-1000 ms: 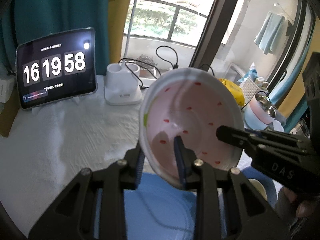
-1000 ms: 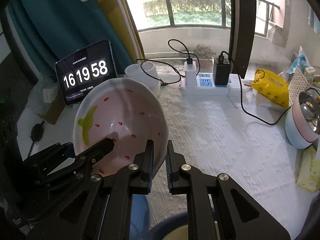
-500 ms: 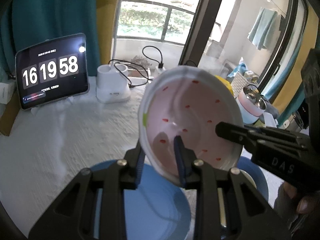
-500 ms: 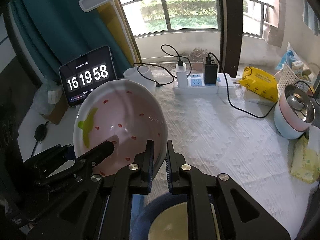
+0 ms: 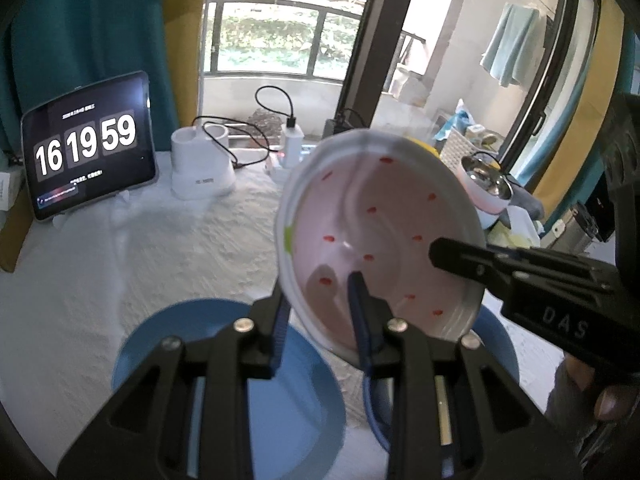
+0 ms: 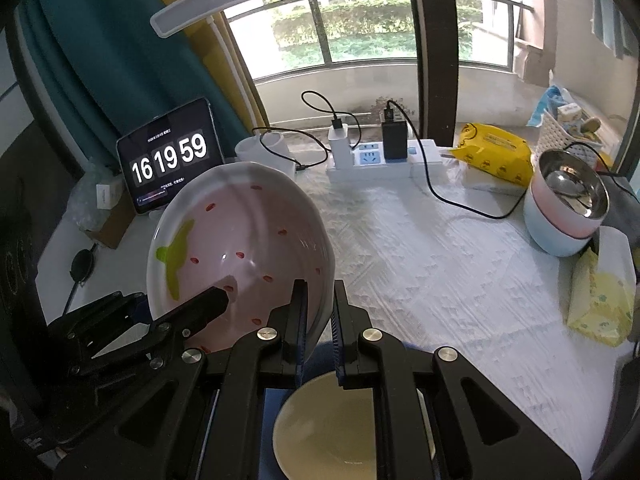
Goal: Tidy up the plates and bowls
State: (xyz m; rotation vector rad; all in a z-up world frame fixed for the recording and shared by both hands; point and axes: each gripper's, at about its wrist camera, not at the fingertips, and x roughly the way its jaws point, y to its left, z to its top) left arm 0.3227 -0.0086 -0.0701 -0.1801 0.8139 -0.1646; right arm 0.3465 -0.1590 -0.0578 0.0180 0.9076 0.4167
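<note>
A pink strawberry-pattern bowl (image 5: 384,236) with red specks and a green leaf mark is held in the air, tilted on edge, by both grippers. My left gripper (image 5: 320,312) is shut on its near rim. My right gripper (image 6: 320,312) is shut on the opposite rim, and the bowl (image 6: 240,252) fills the left of the right wrist view. Below lie a blue plate (image 5: 224,364) and a blue bowl with a cream inside (image 6: 340,420), partly hidden by the fingers.
A tablet clock (image 6: 172,160) stands at the back left beside a white lamp base (image 5: 202,168). A power strip (image 6: 380,160) with cables, a yellow pack (image 6: 496,148), a steel-lined pink pot (image 6: 564,204) and a tissue pack (image 6: 600,300) lie at the back and right.
Both grippers have lifted the pink bowl higher and pulled back; the blue plate and the cream-lined bowl now show more fully below. The grip on the bowl is unchanged.
</note>
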